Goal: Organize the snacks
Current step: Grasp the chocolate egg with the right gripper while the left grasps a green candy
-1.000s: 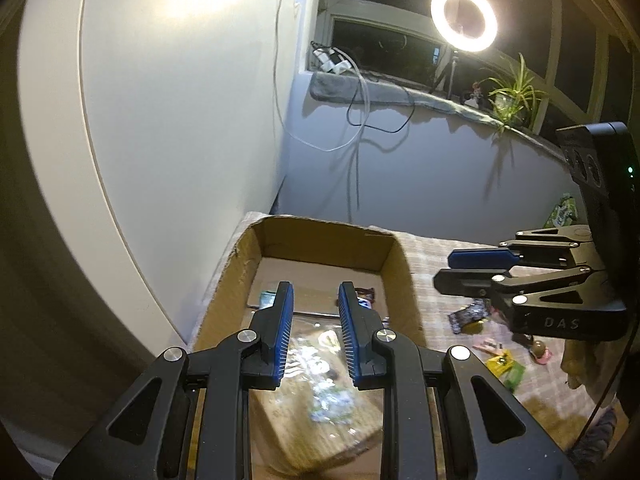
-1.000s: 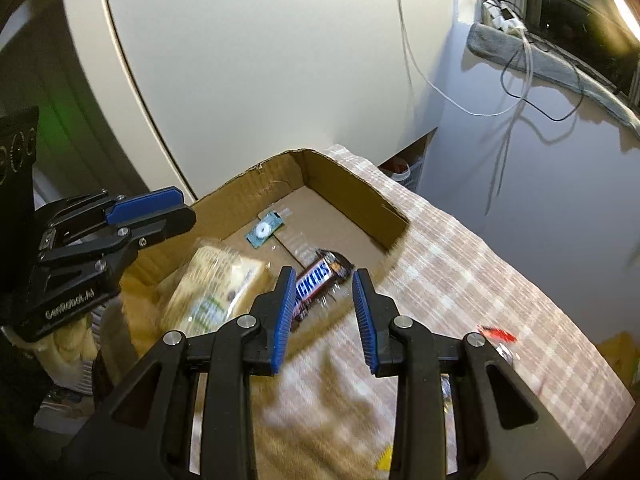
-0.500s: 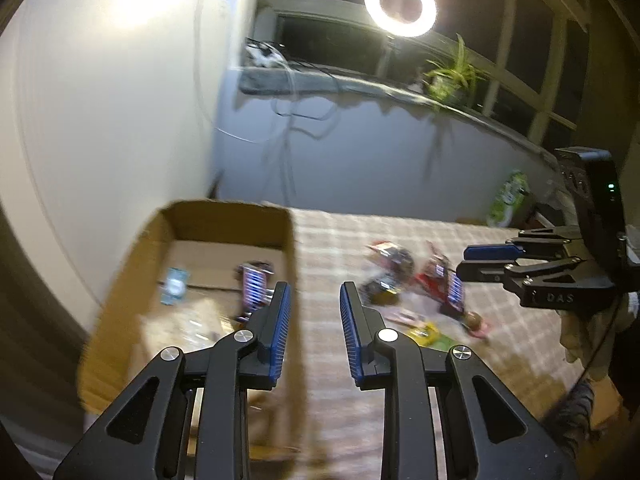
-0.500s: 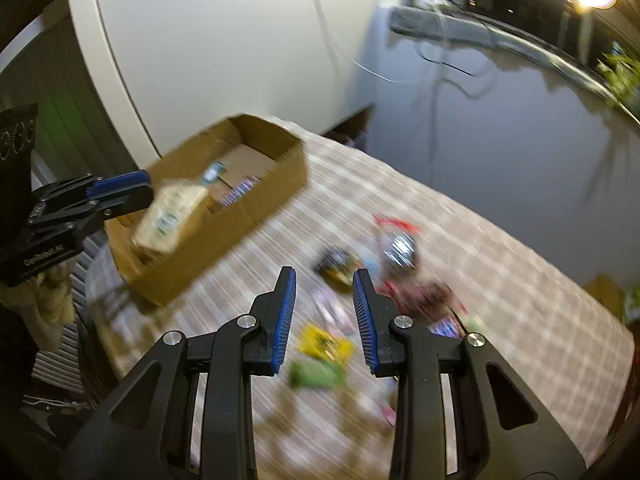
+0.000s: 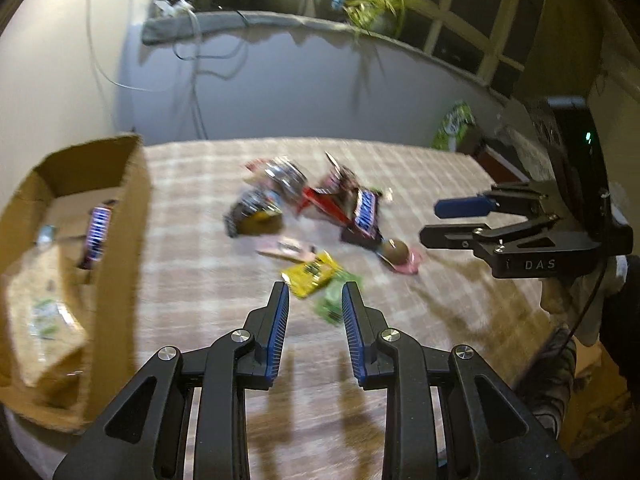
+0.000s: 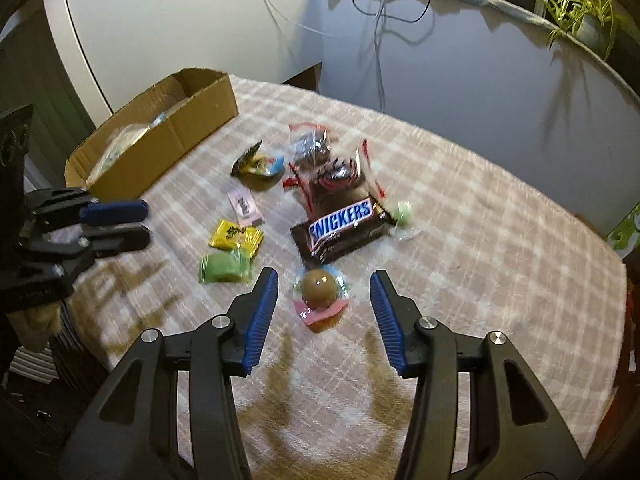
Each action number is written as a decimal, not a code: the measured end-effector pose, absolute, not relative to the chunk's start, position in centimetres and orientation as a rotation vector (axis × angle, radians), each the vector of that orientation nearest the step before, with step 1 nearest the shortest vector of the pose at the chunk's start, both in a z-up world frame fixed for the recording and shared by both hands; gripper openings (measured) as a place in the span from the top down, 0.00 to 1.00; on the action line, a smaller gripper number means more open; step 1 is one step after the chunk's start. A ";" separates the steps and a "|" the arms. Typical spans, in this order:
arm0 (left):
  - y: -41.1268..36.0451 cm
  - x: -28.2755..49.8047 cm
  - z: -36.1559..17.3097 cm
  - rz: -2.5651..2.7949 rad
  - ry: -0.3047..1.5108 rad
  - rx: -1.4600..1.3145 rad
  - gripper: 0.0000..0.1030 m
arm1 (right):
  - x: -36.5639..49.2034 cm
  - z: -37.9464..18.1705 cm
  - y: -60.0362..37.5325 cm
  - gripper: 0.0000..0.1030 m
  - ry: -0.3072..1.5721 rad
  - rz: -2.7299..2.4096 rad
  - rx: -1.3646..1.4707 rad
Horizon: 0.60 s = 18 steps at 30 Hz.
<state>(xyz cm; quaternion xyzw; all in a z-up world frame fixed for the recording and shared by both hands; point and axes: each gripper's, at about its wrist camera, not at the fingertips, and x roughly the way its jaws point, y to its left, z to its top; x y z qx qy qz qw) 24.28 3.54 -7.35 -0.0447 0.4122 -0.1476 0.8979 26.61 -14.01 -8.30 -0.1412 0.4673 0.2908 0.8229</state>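
Holding the right gripper [image 6: 324,306] wide open around the round brown chocolate ball in clear crinkly wrapper [image 6: 319,289] on the checked tablecloth [image 6: 480,248], you should pinch the light, slippery, crushable ball gently across its middle, while your empty left gripper [image 5: 314,334] is parted above the green packet [image 5: 332,304].
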 end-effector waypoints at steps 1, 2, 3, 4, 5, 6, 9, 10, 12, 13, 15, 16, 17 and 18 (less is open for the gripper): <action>3.1 24.6 -7.7 -0.312 0.865 -0.086 0.75 | 26.6 -8.6 -13.9 0.51 1.000 0.627 -0.307; 2.7 24.7 -8.1 -0.315 0.876 -0.080 0.75 | 26.6 -9.0 -13.7 0.51 1.002 0.631 -0.316; 2.4 24.7 -8.4 -0.316 0.884 -0.077 0.75 | 26.7 -9.3 -13.5 0.51 1.006 0.634 -0.325; 2.2 24.9 -8.7 -0.317 0.894 -0.073 0.75 | 26.7 -9.6 -13.4 0.51 1.010 0.638 -0.333; 2.0 25.2 -9.1 -0.318 0.905 -0.067 0.75 | 26.8 -9.9 -13.2 0.51 1.013 0.641 -0.341; 1.9 25.3 -9.3 -0.321 0.910 -0.065 0.75 | 26.9 -10.2 -13.2 0.51 1.016 0.642 -0.344; 1.5 25.9 -9.9 -0.330 0.935 -0.054 0.75 | 27.4 -11.0 -13.1 0.54 1.030 0.644 -0.343; 1.3 26.1 -10.1 -0.333 0.944 -0.047 0.75 | 27.6 -11.2 -13.2 0.54 1.034 0.647 -0.340; 1.0 26.4 -10.4 -0.336 0.952 -0.031 0.75 | 27.8 -11.5 -13.3 0.54 1.040 0.651 -0.335; 0.7 26.6 -10.5 -0.337 0.956 -0.021 0.75 | 27.9 -11.6 -13.3 0.55 1.042 0.654 -0.332; 0.4 26.9 -10.9 -0.333 0.962 0.002 0.75 | 27.9 -11.8 -13.2 0.55 1.044 0.659 -0.330; 0.3 27.0 -11.1 -0.333 0.966 0.010 0.75 | 27.9 -11.8 -13.2 0.55 1.045 0.663 -0.331; 0.1 27.1 -11.2 -0.330 0.967 0.020 0.75 | 27.9 -11.9 -13.1 0.56 1.047 0.666 -0.334; -0.1 27.3 -11.3 -0.328 0.966 0.028 0.75 | 27.9 -12.0 -13.1 0.58 1.050 0.667 -0.337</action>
